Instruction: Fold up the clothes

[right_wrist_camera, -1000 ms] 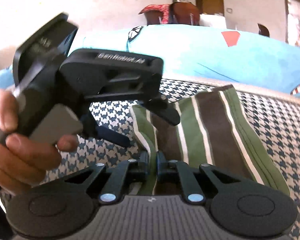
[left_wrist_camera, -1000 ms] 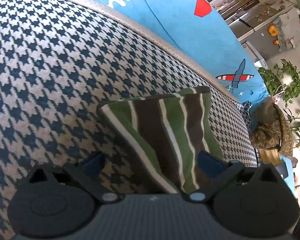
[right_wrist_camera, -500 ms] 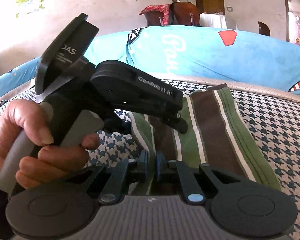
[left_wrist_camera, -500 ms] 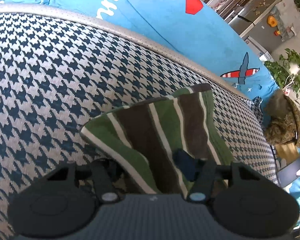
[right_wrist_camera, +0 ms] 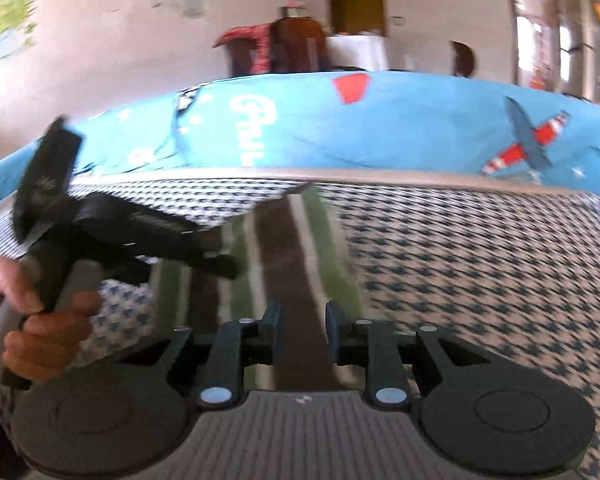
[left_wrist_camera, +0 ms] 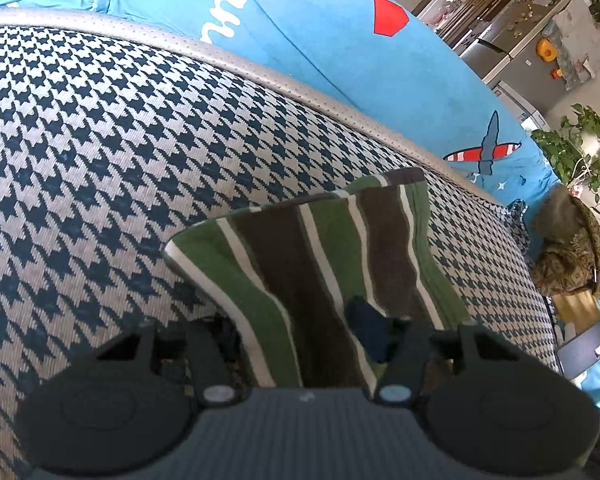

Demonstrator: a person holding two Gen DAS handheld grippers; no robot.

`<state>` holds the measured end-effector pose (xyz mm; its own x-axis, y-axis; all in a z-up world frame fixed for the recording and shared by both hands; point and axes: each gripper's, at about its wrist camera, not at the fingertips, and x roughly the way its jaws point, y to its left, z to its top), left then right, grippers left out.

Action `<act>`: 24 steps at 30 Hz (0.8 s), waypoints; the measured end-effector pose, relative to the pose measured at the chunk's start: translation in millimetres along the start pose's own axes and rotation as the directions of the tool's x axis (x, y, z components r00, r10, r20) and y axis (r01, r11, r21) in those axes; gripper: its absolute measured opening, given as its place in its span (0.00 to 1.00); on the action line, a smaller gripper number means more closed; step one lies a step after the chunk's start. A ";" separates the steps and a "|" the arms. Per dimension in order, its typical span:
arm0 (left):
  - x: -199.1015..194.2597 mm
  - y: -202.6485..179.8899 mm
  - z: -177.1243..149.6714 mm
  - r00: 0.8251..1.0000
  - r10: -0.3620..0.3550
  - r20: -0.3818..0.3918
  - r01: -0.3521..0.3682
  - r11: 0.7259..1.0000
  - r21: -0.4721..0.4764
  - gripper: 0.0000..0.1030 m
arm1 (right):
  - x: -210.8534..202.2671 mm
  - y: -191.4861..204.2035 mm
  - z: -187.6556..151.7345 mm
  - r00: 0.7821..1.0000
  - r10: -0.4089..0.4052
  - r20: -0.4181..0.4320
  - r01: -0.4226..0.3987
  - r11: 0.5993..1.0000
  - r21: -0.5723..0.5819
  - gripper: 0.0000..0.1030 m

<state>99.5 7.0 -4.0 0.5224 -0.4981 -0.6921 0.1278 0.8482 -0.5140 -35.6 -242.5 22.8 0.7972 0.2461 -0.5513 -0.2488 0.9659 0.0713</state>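
From the left wrist, the folded striped cloth (left_wrist_camera: 320, 256), green and brown with thin white lines, lies on the houndstooth cushion (left_wrist_camera: 100, 152), near its piped far edge. The left claw (left_wrist_camera: 296, 332) has the near end of the cloth between its fingers; the right blue pad (left_wrist_camera: 366, 328) lies on top of the fabric, and the left finger is tucked at the cloth's near left edge, so the claw looks clamped on the cloth. Behind the cushion lies a bright blue cover (left_wrist_camera: 340, 60) with white lettering and a small plane. From the right wrist, the picture is blurred. The right claw (right_wrist_camera: 300, 326) has its jaws opening, set apart, with the cloth (right_wrist_camera: 284, 256) showing in the gap between them and neither pad pressing on it. To the left a hand (right_wrist_camera: 32, 320) grips the handle of the left claw (right_wrist_camera: 220, 264), whose tips reach onto the cloth's left side.
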 end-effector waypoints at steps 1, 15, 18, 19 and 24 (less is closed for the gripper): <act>0.6 -0.5 0.1 1.000 0.002 0.000 -0.002 1.000 0.001 0.51 | 1.1 -6.9 0.7 1.000 -0.016 0.000 0.016 1.000 0.011 0.28; 11.5 -10.0 2.0 1.000 0.030 0.010 -0.030 0.999 0.017 0.53 | 27.4 -71.0 -8.0 0.985 0.153 -0.085 -0.115 0.933 0.342 0.42; 11.4 -8.7 1.5 1.000 0.027 0.011 -0.027 1.000 0.013 0.54 | 36.1 -74.2 -13.4 0.981 0.171 -0.087 -0.125 0.913 0.389 0.42; 11.4 -8.5 1.2 1.000 0.026 0.011 -0.026 1.000 0.013 0.54 | 37.6 -74.5 -13.6 0.982 0.174 -0.078 -0.130 0.908 0.398 0.42; 12.4 -7.4 -0.1 0.999 0.028 0.016 -0.028 1.000 0.012 0.56 | 49.5 -73.8 -12.6 0.981 0.190 -0.049 -0.150 0.887 0.437 0.43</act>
<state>104.9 -5.4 -8.8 0.5389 -0.4714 -0.6981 0.1229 0.8639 -0.4885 15.3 -302.6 -20.2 0.7074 0.4206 -0.5681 -0.0998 0.8551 0.5088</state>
